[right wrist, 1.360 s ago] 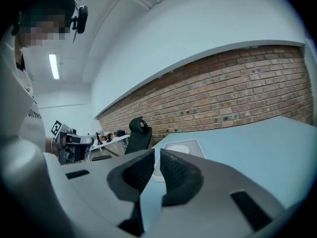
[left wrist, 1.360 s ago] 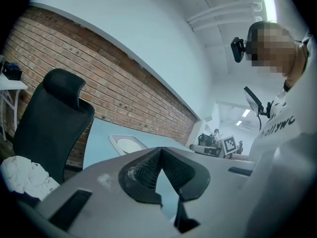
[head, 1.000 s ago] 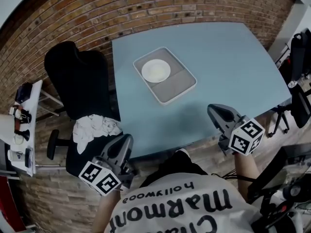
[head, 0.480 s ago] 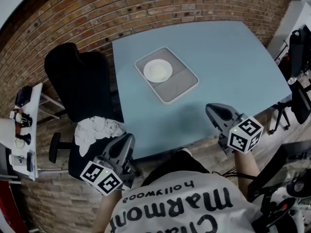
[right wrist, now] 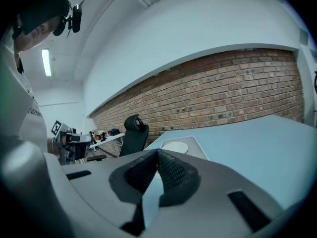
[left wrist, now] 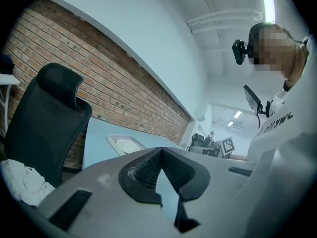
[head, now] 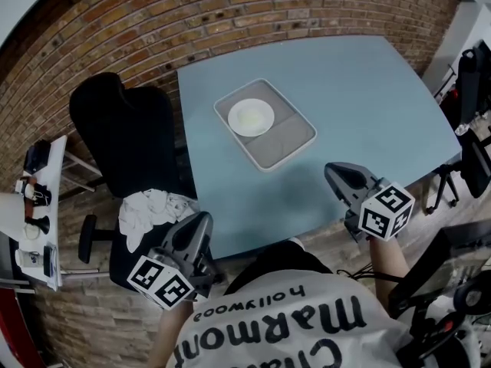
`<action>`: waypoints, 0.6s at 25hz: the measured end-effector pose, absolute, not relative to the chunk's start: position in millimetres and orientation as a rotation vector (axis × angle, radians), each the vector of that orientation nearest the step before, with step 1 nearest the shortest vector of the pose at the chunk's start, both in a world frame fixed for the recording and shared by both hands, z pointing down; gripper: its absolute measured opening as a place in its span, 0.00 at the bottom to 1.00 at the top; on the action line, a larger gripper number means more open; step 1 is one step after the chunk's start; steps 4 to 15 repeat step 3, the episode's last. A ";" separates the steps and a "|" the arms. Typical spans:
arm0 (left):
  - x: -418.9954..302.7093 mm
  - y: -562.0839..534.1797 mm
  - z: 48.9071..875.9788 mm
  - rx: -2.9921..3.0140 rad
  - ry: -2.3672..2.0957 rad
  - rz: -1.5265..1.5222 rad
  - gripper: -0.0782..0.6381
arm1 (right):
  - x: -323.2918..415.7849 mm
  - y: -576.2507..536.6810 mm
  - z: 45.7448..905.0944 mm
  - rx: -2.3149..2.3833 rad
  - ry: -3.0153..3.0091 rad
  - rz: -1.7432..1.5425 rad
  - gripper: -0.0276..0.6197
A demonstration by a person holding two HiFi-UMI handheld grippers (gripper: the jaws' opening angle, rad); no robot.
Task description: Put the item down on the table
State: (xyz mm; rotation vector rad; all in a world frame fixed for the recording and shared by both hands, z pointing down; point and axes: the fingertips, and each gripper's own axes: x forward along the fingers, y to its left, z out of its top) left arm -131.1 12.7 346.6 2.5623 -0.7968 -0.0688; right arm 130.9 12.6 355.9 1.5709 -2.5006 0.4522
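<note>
A grey tray [head: 290, 140] lies on the light blue table [head: 360, 83], with a white plate [head: 251, 117] in its far half. The tray [right wrist: 197, 148] and plate [right wrist: 174, 147] also show in the right gripper view, ahead of the jaws. My left gripper [head: 201, 221] hangs off the table's near left corner, beside the chair, shut with nothing between its pads. My right gripper [head: 336, 172] hovers over the table's near edge, also shut and empty. Its jaws meet at the tip [right wrist: 157, 151]. The left gripper's jaws likewise meet at the tip [left wrist: 161, 149].
A black office chair [head: 126, 133] stands at the table's left side with a crumpled white cloth [head: 149, 205] on its seat. A small side shelf [head: 34, 198] with several items is at the far left. A brick wall [head: 230, 6] runs behind the table. Black stands [head: 472, 152] crowd the right.
The head view has drifted a little, so the tray sits slightly lower and further right in the picture. Both grippers have kept still and stayed shut.
</note>
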 end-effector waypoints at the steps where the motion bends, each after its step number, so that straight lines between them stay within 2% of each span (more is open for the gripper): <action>1: -130.2 10.6 346.5 2.562 -0.797 -0.070 0.12 | 131.7 10.0 356.5 1.571 -2.501 0.455 0.06; 15: -128.1 6.9 346.7 2.563 -0.795 -0.072 0.12 | 133.0 4.9 357.7 1.570 -2.503 0.460 0.06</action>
